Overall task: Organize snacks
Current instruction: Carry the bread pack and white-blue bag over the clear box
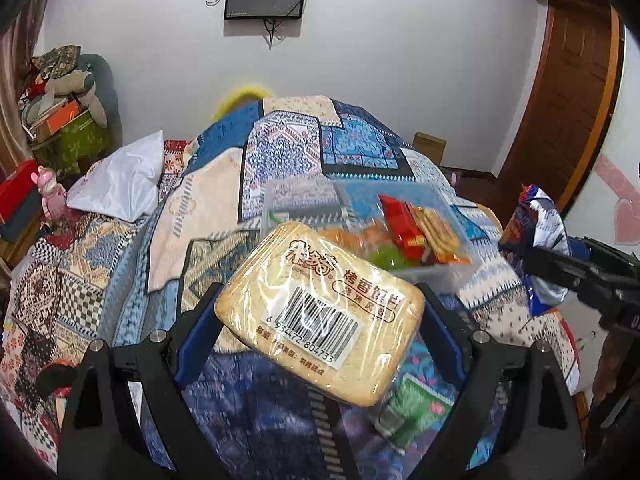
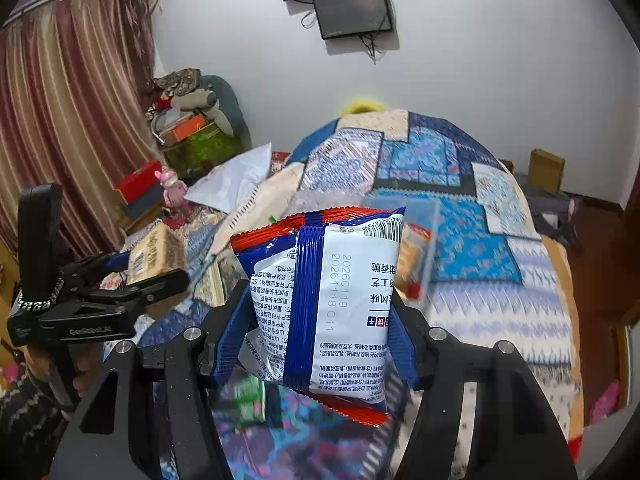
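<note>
Item 1. Left gripper [image 1: 320, 312]: jaws closed on a flat, clear-wrapped biscuit pack [image 1: 320, 312], pinched across its two long edges. The barcoded face turns up toward the camera, and the far end tilts away, ahead of the jaws. Clamping by the edges probably keeps the biscuits from being crushed through the face.

Item 2. Right gripper [image 2: 320, 308]: jaws closed on a blue and white snack bag [image 2: 324, 304], held upright, with the red crimped seams above and below the jaws. The pads squeeze the bag's puffed sides, so the grip looks soft; the bag may slip if tilted.

Item 3. Clear plastic bin [image 1: 440, 272]: sits on the patchwork quilt [image 1: 288, 148] just ahead of the left jaws and slightly to their right; ahead and right of the right jaws in that view. Some red and orange packets [image 1: 420, 228] lie inside already, so it is judged to be the collecting container for the snacks.

Item 4. Green packet [image 1: 412, 408]: lies on the quilt below the left jaws, near their right finger, not yet gathered.

Status: both snacks are lifted clear of the quilt, neither yet in the bin. With each gripper loaded, both items could be lowered into the bin in one pass.
</note>
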`<action>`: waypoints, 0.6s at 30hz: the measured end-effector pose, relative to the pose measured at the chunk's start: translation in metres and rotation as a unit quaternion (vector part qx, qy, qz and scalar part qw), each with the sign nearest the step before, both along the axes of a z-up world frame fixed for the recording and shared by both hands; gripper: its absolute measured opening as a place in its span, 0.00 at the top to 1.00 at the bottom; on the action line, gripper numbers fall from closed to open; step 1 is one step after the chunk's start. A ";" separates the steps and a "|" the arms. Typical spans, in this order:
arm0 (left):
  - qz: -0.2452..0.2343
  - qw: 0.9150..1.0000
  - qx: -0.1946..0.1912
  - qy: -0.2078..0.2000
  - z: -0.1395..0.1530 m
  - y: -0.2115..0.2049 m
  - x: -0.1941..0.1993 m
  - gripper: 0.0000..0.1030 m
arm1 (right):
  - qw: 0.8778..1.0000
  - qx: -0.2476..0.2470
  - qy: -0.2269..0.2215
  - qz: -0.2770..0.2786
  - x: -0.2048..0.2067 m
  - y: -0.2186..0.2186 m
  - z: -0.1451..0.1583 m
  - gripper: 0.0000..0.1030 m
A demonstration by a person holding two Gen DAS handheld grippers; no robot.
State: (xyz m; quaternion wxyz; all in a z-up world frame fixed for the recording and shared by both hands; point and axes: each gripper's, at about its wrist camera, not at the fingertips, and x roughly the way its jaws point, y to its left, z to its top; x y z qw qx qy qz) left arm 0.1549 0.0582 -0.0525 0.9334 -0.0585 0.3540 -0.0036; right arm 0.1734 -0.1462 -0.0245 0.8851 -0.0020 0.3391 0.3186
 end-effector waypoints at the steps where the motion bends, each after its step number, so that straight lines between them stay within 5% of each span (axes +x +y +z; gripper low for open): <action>1: 0.000 1.000 0.000 0.000 0.002 0.000 0.003 0.12 | 1.000 0.001 0.000 0.002 0.003 0.002 0.000 0.43; 10: 0.009 1.000 0.001 -0.007 0.009 0.006 0.047 0.12 | 1.000 -0.002 0.007 0.004 0.045 0.030 -0.007 0.43; 18: 0.028 1.000 -0.005 0.011 -0.015 0.020 0.090 0.12 | 0.999 -0.012 0.031 -0.003 0.083 0.044 -0.028 0.43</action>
